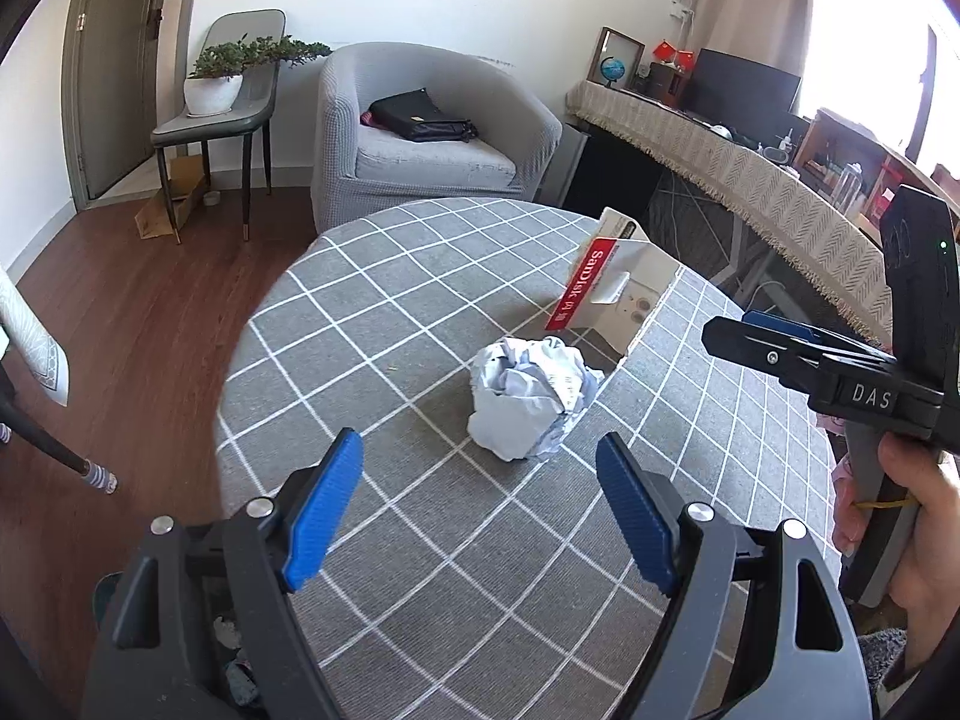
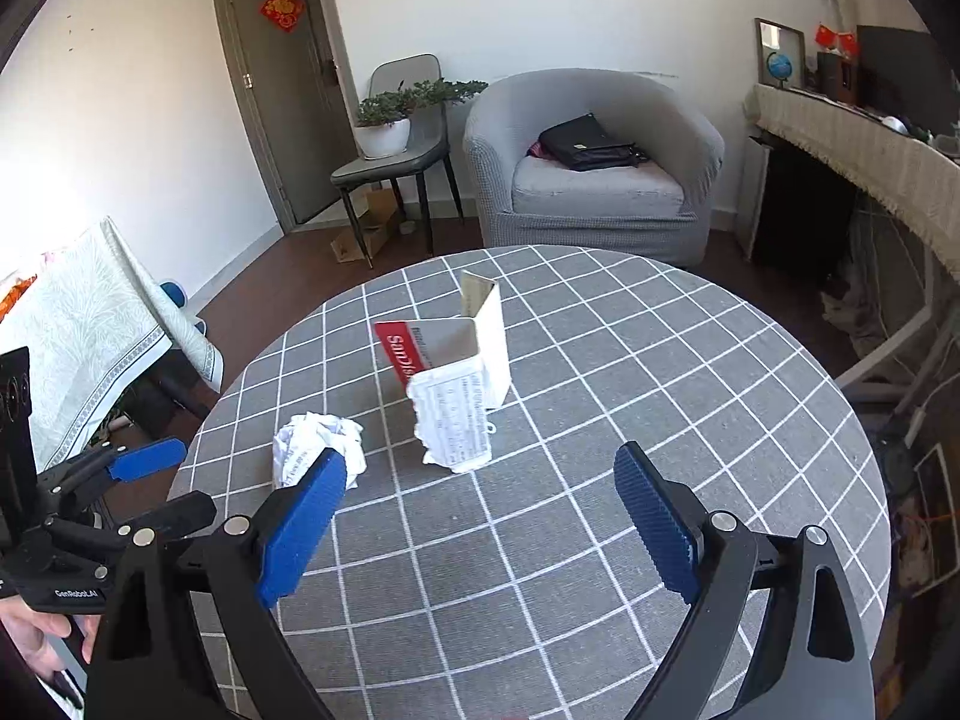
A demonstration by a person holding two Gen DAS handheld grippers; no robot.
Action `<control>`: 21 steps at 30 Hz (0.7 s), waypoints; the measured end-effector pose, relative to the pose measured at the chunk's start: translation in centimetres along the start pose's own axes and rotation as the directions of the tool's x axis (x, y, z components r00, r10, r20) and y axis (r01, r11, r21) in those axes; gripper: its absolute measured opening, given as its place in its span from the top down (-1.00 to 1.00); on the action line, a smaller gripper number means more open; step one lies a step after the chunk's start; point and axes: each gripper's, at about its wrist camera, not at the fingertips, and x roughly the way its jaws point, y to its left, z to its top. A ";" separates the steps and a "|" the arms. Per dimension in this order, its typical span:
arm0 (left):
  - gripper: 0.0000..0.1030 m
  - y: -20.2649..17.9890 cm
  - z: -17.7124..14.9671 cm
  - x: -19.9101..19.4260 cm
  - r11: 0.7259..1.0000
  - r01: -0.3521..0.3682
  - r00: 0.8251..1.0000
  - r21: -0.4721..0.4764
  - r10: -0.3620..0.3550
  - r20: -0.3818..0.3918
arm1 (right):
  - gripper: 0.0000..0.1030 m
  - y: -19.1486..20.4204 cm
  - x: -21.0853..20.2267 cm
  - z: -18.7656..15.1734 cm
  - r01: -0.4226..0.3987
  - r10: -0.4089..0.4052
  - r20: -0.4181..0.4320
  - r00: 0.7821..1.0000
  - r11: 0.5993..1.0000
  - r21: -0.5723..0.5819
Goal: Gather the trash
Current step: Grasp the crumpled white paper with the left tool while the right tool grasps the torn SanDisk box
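A round table (image 2: 660, 420) under a grey cloth with a white grid carries two pieces of trash. A crumpled ball of paper (image 1: 531, 399) lies toward the left side of the tabletop, and a torn SanDisk package (image 2: 456, 372), white card with a red strip, stands half-upright nearer the middle, its printed flap folded down toward the near edge. The two are near each other but not touching.

The left gripper (image 1: 480, 480) hovers over the near edge with its blue pads spread wide; nothing is between them, and the paper ball sits just beyond the gap. The right gripper (image 2: 480, 507) also hangs over the near edge, jaws wide apart and holding nothing, and the package lies ahead of its opening. From the right wrist view, its left finger overlaps the paper ball, though I cannot tell that they touch.

Beyond the far edge stands a grey armchair (image 2: 594, 168) with a black bag (image 2: 585, 144) on its seat, and a potted plant (image 2: 390, 120) rests on a dining chair (image 2: 396, 162) beside it.
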 end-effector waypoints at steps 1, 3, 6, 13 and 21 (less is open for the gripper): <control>-0.62 -0.3 0.0 0.5 1.000 0.003 1.000 -0.003 -0.003 -0.005 | -0.78 -0.5 0.0 -0.1 -0.001 0.001 -0.003 1.000 1.000 0.012; -0.61 -0.7 0.2 1.7 1.000 0.015 1.000 -0.014 -0.015 -0.026 | -0.78 -1.3 0.1 -0.1 -0.011 0.011 -0.007 1.000 0.999 0.033; -0.61 -1.5 0.5 2.5 1.000 0.016 0.999 -0.009 -0.016 -0.033 | -0.79 -2.3 0.0 -0.2 -0.013 0.014 -0.013 1.000 0.999 0.045; -0.61 -1.3 1.6 3.5 0.998 0.024 0.998 -0.065 -0.027 -0.049 | -0.81 -3.6 0.3 -0.5 -0.095 0.099 -0.039 0.994 0.990 0.103; -0.62 -1.4 1.8 5.5 0.997 0.006 0.996 -0.082 -0.013 -0.089 | -0.83 -2.4 0.8 0.1 -0.138 0.140 -0.022 0.990 0.988 0.066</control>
